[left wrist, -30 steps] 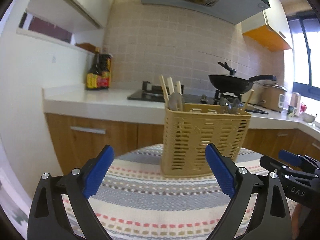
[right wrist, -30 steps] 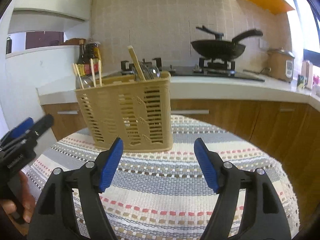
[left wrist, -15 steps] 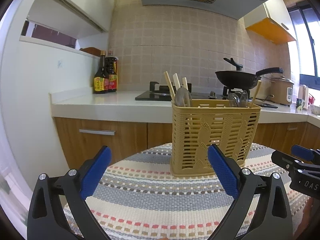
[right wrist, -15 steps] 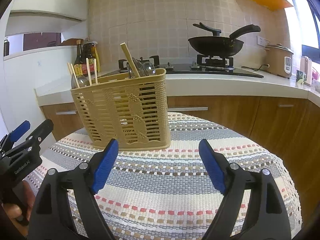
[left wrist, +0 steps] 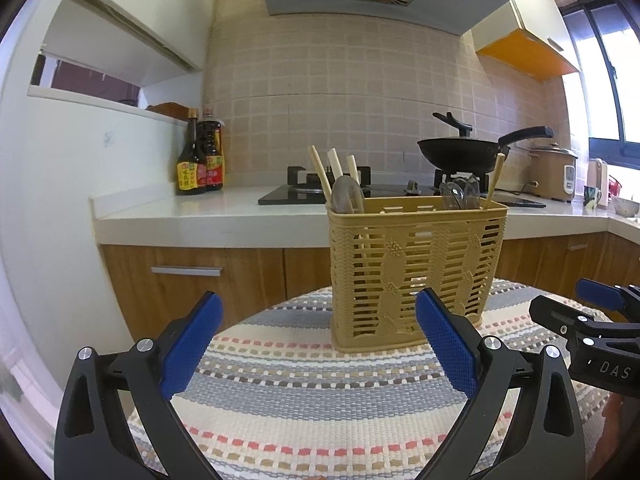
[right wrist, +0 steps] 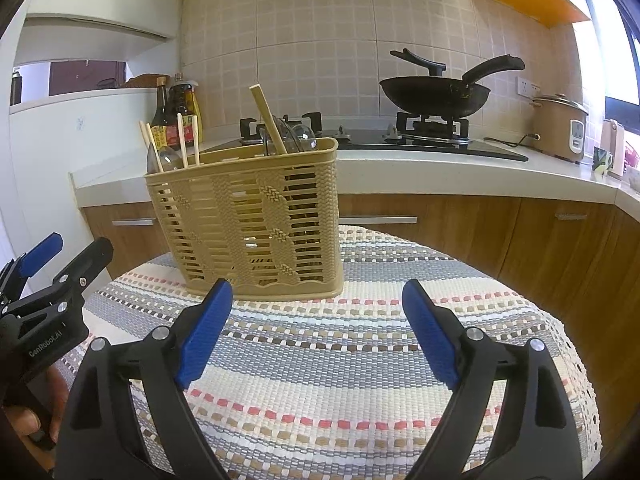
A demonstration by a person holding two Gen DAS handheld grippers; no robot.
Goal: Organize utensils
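One tan slotted basket (left wrist: 416, 268) stands on the striped tablecloth (left wrist: 320, 400), holding chopsticks (left wrist: 322, 178) and spoons (left wrist: 347, 200) upright. Left gripper (left wrist: 320, 344): jaws wide, nothing between. Right gripper (right wrist: 318, 330): jaws opening, nothing between. Both sit near the basket, not touching.

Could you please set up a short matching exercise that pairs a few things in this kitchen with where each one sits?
Things:
1. wok
2. utensil basket
3. sauce bottles
4. rice cooker

Places:
A. on the striped cloth
B. on the counter's far right, near the window
C. on the stove burner
D. in the counter's left corner, by the wall

Pairs: 1-C, 2-A, 3-D, 4-B
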